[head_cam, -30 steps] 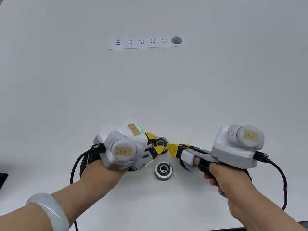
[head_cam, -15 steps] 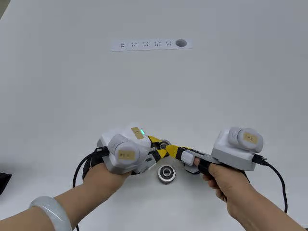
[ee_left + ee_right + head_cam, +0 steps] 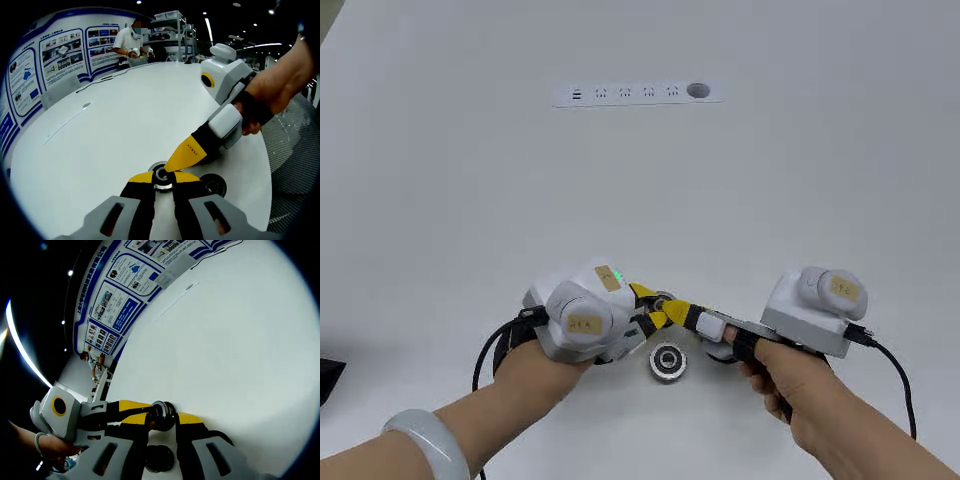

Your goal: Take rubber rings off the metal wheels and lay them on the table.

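Near edge of the table (image 3: pixel 770 180), about mid-width: second metal wheel (image 3: pixel 667 362) lies flat, nothing touching it. Its dark outer band (image 3: pixel 654 364) looks like the rubber ring, so my read is that it's not stripped yet. It's parked there to wait its turn.

Just past it, lifted off the table: held metal wheel (image 3: pixel 163 415), with both grippers meeting on it.

- left gripper (image 3: pixel 648 305): comes in from the left. In the left gripper view both yellow tips sit against opposite sides of the wheel, so it is clamped on it. It probably acts as the vise, keeping the wheel from turning or sliding while the ring gets pulled.
- right gripper (image 3: pixel 672 312): comes in from the right, roughly head-on to the left one. In the right gripper view its jaws straddle the wheel, and one yellow tip sits right against the rim. The other tip is hidden behind the left gripper's jaw, so I can't tell whether it's biting the ring or just flanking it. The opposed approach makes sense, since it lets one side hold while the other peels.

No loose ring spotted on the table, so I'd judge the task to be at an early stage.

Toward the far edge: white power strip (image 3: pixel 638 93), well apart from the work.
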